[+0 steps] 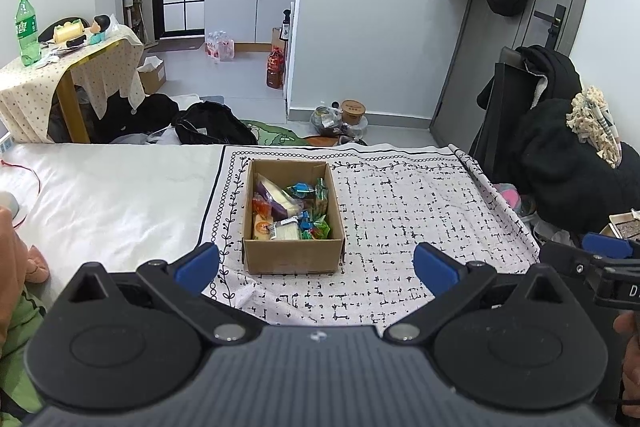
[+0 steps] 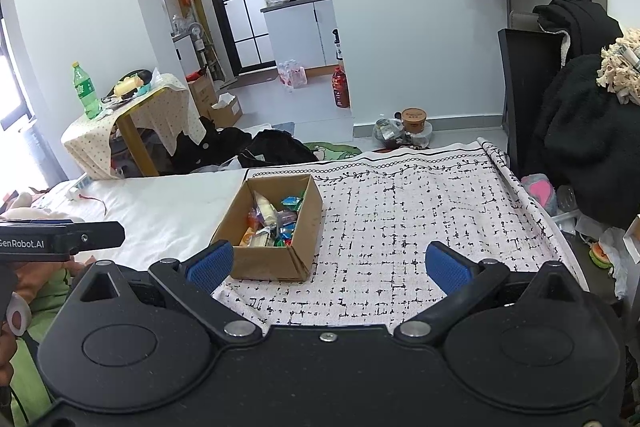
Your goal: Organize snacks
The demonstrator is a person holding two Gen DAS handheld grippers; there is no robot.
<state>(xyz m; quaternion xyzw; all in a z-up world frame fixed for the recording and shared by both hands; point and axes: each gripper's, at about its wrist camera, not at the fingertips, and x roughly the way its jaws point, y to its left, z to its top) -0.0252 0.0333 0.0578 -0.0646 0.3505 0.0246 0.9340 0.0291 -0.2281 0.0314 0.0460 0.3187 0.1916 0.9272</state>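
snacks (image 1: pixel 290 213) fill a cardboard box (image 1: pixel 294 259) on the patterned cloth (image 1: pixel 420 211) spread over the bed (image 1: pixel 112 187); left gripper (image 1: pixel 316 269) and right gripper (image 2: pixel 329 266) hover near it, fingers spread wide and empty

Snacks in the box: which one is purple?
The big wedge-shaped packet toward the far left of the cardboard box: purple and white, far larger than the little blue and green wrapped sweets beside it.
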